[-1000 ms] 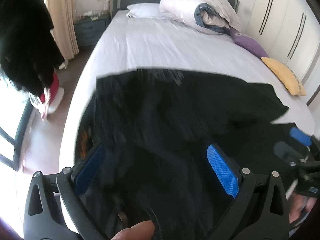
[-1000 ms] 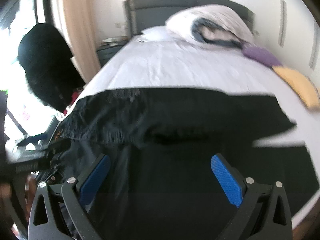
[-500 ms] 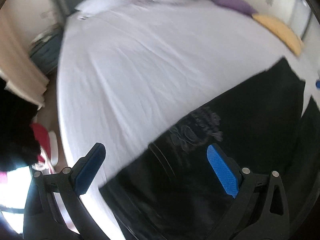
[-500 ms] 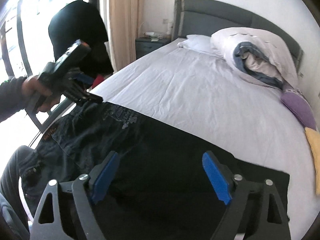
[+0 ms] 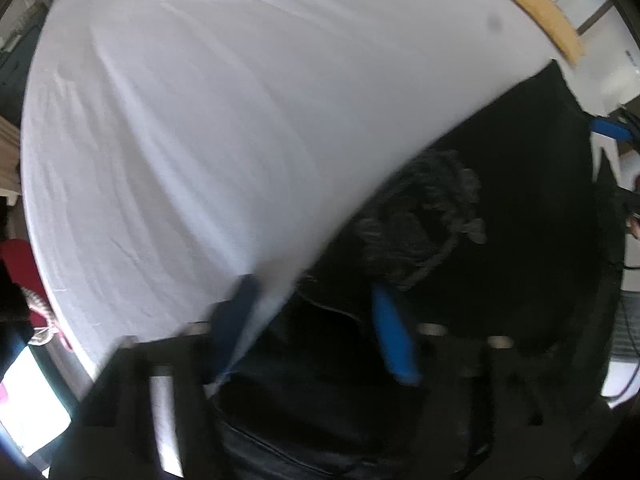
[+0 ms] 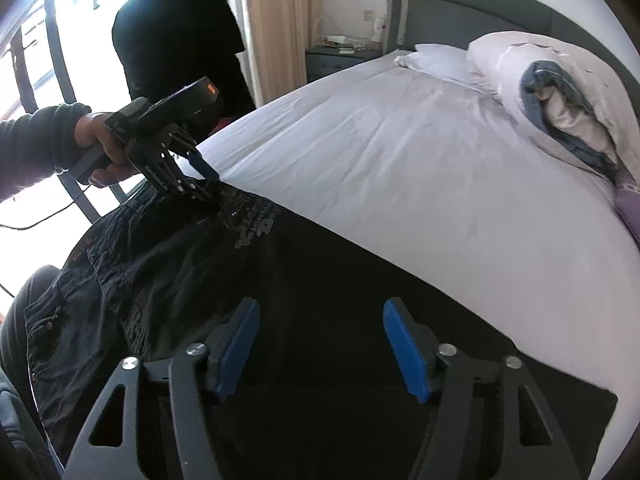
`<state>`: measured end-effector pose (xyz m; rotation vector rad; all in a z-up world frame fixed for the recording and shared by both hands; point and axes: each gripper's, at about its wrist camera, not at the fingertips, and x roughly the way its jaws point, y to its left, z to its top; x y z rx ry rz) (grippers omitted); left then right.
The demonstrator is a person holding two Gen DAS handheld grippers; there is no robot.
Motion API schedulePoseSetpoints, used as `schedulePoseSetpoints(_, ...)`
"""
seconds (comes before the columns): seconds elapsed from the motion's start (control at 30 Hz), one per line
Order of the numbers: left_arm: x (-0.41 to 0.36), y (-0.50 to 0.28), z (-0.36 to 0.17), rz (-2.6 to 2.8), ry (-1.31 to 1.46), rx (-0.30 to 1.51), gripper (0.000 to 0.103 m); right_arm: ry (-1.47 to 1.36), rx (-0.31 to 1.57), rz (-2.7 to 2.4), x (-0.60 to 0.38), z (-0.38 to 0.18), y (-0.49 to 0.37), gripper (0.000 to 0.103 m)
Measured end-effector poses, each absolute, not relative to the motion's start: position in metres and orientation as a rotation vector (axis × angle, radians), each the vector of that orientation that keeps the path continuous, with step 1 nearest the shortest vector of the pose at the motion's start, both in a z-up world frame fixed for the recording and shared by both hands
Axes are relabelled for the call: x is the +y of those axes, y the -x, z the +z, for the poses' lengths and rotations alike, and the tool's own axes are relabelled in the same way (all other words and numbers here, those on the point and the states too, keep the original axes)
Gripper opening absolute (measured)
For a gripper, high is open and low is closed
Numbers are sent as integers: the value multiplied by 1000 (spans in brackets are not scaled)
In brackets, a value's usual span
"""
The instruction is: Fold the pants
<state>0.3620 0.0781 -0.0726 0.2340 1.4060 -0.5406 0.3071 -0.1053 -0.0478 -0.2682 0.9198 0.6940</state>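
Since a second ago the left tool [image 6: 208, 184] has swung to the waistband edge of the dark pants [image 6: 280, 300], jaws closing astride it. The right tool [image 6: 320, 340] narrows over the fabric, gripping nothing. Pants lie across the white bed [image 6: 400, 160]; pillows [image 6: 520, 72] by the headboard.
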Motion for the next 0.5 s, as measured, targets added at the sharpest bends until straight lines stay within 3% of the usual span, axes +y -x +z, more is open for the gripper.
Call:
schedulePoseSetpoints(0.2, 68, -342, -52, -522, -295, 1335, 11, 345, 930, 741, -83, -51, -335, 64)
schedulePoseSetpoints(0.37, 82, -313, -21, -505, -276, 1233, 8, 466, 981, 796, -59, -57, -362, 45)
schedulePoseSetpoints(0.5, 81, -277, -12, -496, -311, 1165, 7, 576, 1027, 806, -45, -71, -383, 44)
